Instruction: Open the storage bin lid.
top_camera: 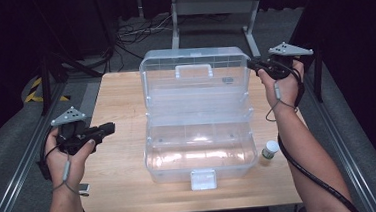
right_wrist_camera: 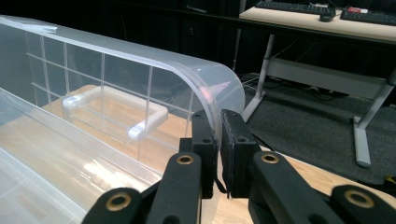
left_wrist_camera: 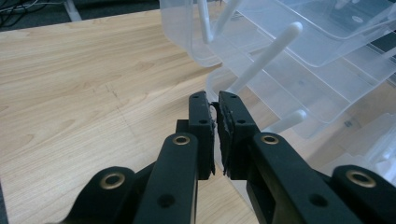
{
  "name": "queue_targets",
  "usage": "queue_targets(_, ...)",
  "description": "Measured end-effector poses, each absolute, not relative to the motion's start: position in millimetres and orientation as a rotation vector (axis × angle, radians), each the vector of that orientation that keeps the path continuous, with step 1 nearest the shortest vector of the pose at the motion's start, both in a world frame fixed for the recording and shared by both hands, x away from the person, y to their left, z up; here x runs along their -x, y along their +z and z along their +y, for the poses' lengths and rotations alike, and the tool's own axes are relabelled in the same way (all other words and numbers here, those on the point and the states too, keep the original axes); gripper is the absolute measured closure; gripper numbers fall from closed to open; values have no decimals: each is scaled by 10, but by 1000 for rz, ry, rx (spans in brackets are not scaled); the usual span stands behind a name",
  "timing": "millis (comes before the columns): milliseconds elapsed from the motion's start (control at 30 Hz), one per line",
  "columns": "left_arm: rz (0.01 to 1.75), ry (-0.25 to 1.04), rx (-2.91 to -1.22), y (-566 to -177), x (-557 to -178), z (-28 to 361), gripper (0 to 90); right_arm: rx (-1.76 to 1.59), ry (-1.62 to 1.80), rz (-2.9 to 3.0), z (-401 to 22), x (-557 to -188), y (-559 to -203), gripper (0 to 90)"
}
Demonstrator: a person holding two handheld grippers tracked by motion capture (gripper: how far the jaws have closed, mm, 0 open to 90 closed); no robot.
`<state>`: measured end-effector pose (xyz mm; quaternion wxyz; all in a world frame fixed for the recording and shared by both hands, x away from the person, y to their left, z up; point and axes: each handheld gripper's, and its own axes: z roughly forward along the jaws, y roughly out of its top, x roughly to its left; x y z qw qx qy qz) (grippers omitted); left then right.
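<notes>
Beside the open clear box, a small bottle is seen on the surface; the lid edge is pinched by the right gripper, while the left gripper fingers are nearly closed, empty.

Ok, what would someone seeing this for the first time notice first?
A big clear plastic toolbox stands open mid-table, its lid raised toward the far edge. The right gripper has its jaws pinched on the lid's right corner; the left gripper waits shut left of the box. A small white-capped bottle stands right of the box.
</notes>
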<state>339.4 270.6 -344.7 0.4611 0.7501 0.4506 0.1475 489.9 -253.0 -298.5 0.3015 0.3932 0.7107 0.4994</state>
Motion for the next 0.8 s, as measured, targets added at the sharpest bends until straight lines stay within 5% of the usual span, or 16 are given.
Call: queue_targets(800,1174,363,-1831,-3541,-3276,2840,838,-1130,1349,1892,-2525,-5278,-3129,854)
